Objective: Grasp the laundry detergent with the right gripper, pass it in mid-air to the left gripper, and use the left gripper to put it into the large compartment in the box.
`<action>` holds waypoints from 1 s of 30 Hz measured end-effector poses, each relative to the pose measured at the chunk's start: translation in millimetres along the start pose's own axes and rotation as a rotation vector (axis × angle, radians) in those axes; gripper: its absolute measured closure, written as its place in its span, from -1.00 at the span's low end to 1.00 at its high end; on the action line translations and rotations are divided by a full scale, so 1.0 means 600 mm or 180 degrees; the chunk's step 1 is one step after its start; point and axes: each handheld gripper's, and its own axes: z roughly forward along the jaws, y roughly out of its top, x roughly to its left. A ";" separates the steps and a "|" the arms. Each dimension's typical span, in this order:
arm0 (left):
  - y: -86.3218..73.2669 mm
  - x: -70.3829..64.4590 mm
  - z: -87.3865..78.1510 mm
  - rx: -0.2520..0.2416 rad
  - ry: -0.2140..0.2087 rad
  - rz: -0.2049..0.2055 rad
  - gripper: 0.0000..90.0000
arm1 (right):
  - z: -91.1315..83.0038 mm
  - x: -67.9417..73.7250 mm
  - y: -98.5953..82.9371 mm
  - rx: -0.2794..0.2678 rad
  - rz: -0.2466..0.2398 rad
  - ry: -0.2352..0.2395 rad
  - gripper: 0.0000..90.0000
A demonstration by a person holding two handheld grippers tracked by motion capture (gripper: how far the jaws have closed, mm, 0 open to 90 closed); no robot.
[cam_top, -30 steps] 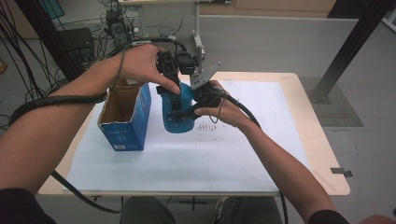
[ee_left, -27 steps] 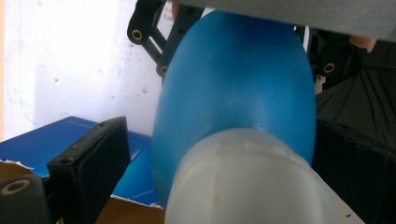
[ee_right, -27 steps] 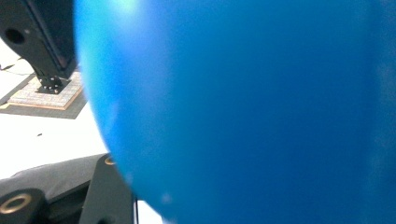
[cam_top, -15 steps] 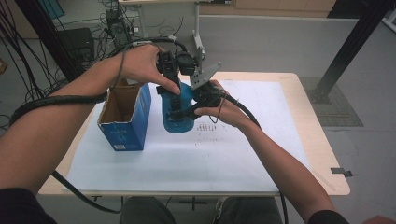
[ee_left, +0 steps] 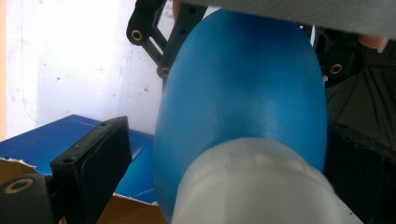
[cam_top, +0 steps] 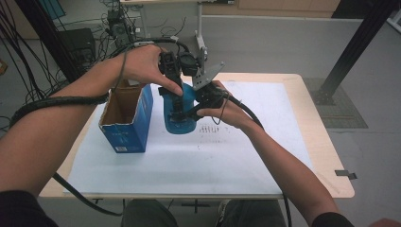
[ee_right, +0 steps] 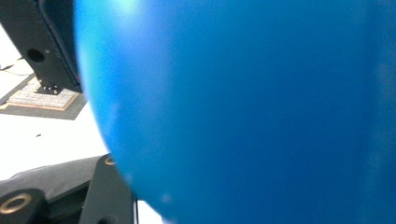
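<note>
Above white table [cam_top: 246, 156], both claws' jaws around blue bulb [cam_top: 180, 111].

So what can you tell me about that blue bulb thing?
The blue bulb is smooth and egg-shaped, likely rubber or soft plastic, with a whitish ribbed collar at one end. It is held above the white sheet beside the open blue box. The left gripper and the right gripper both clamp it in their jaws.

Blue bulb [cam_top: 179, 111] with white collar [ee_left: 257, 186]; blue box [cam_top: 127, 127], brown inside; black jaws; white sheet [cam_top: 265, 142] on tan table [cam_top: 326, 161].
</note>
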 end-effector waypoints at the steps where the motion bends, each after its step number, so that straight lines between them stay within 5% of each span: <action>1: 0.000 0.000 0.000 0.0000 -0.0002 -0.0001 -0.83 | -0.001 0.000 0.000 0.0006 0.0014 -0.0003 -0.02; 13: 0.000 0.002 -0.001 0.0012 -0.0005 -0.0001 -0.38 | 0.000 0.000 -0.001 0.0028 -0.0001 -0.0032 -0.02; 30: -0.003 0.000 0.002 0.0003 -0.0061 0.0002 -0.18 | 0.003 0.000 -0.001 0.0015 -0.0021 -0.0024 -0.02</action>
